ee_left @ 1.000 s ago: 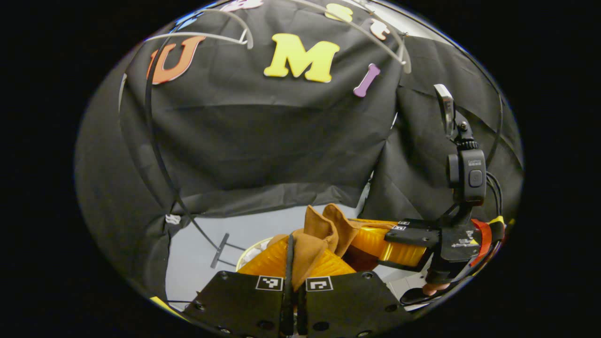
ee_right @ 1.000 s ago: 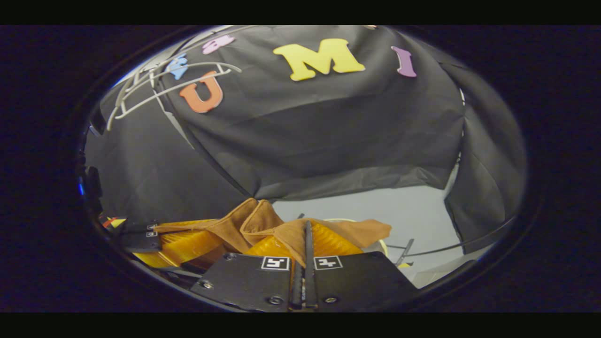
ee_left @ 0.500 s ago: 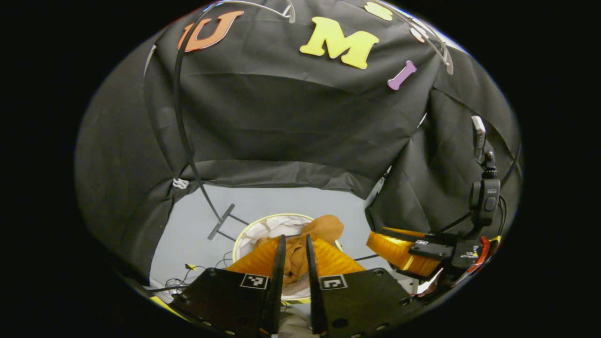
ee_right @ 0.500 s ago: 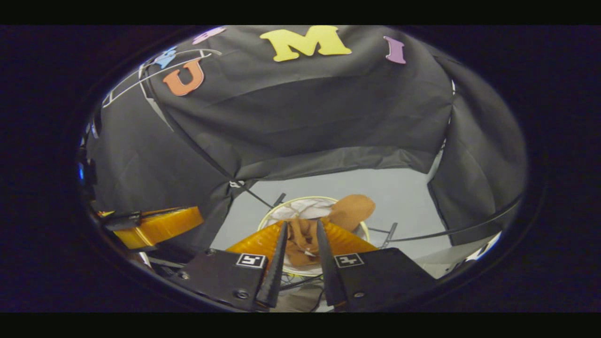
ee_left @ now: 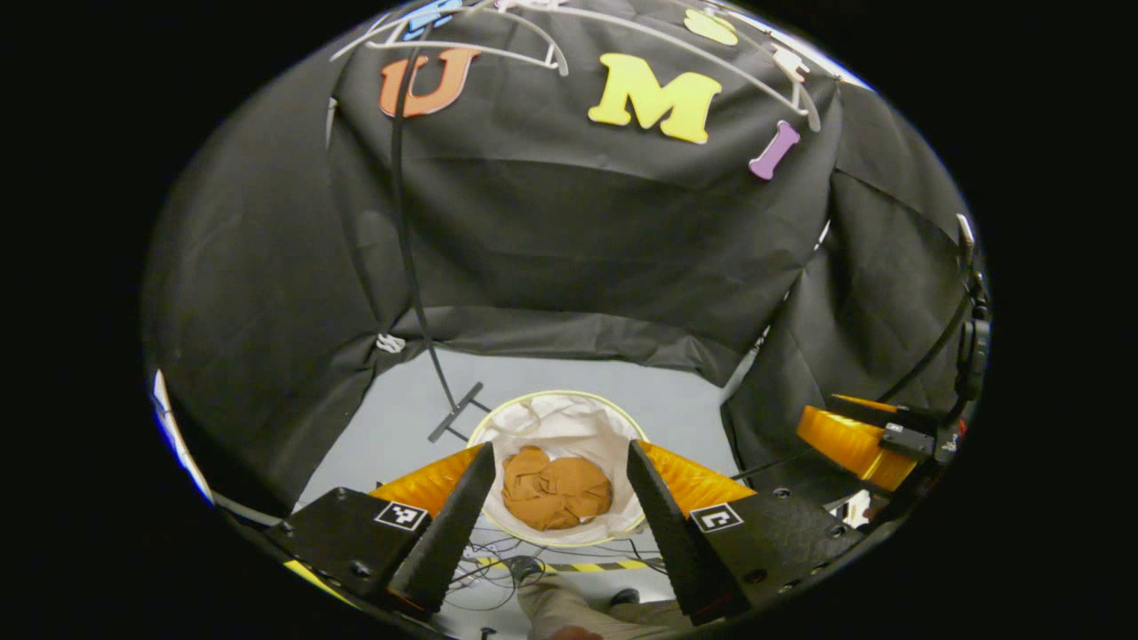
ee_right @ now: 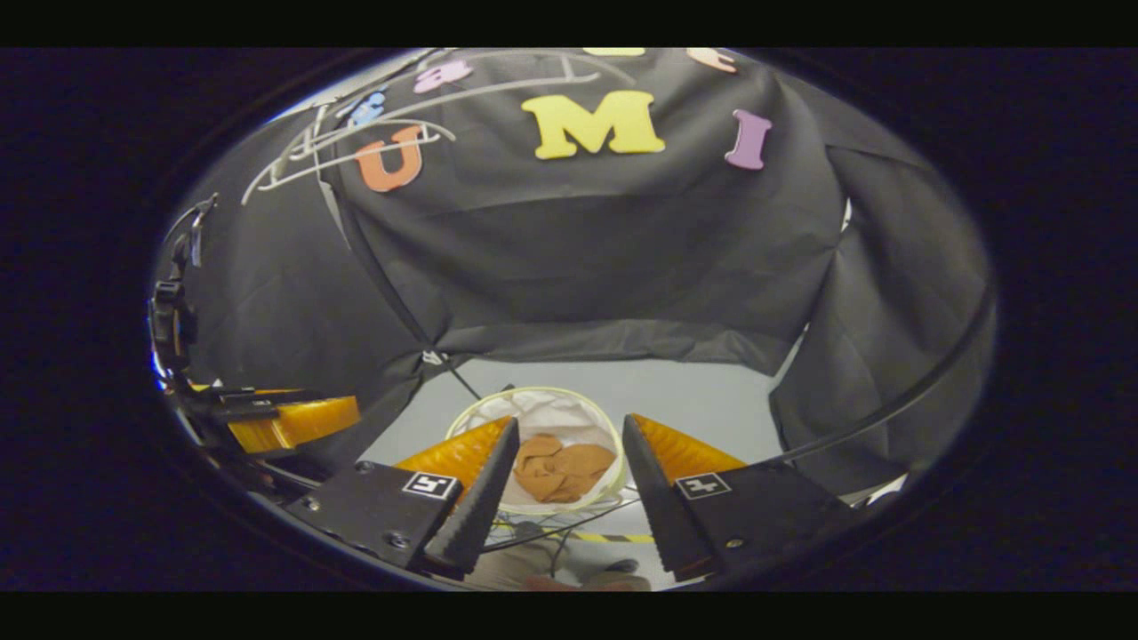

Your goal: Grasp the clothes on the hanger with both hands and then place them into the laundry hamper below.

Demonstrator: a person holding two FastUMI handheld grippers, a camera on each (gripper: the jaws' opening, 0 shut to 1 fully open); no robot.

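Note:
A crumpled brown garment (ee_left: 556, 490) lies inside the round white laundry hamper (ee_left: 560, 420) on the grey floor, and I see the same garment (ee_right: 564, 470) and hamper (ee_right: 549, 412) from the right gripper view. My left gripper (ee_left: 558, 484) hangs open above the hamper, nothing between its fingers. My right gripper (ee_right: 564, 455) is open too, well above the garment. The right gripper (ee_left: 867, 437) appears at the right edge of the left gripper view; the left gripper (ee_right: 280, 420) appears at the left edge of the right gripper view. Bare white hangers (ee_left: 498, 40) hang up high.
A black rack pole (ee_left: 409, 222) slants down to a foot (ee_left: 455, 412) just left of the hamper. Cables (ee_left: 498, 560) and a yellow-black tape strip (ee_left: 587, 566) lie on the floor in front of the hamper. Someone's trouser leg (ee_left: 569, 609) shows at the bottom.
Both grippers have opened wide and let go of the brown garment, which has dropped into the hamper. Both have risen and drawn apart.

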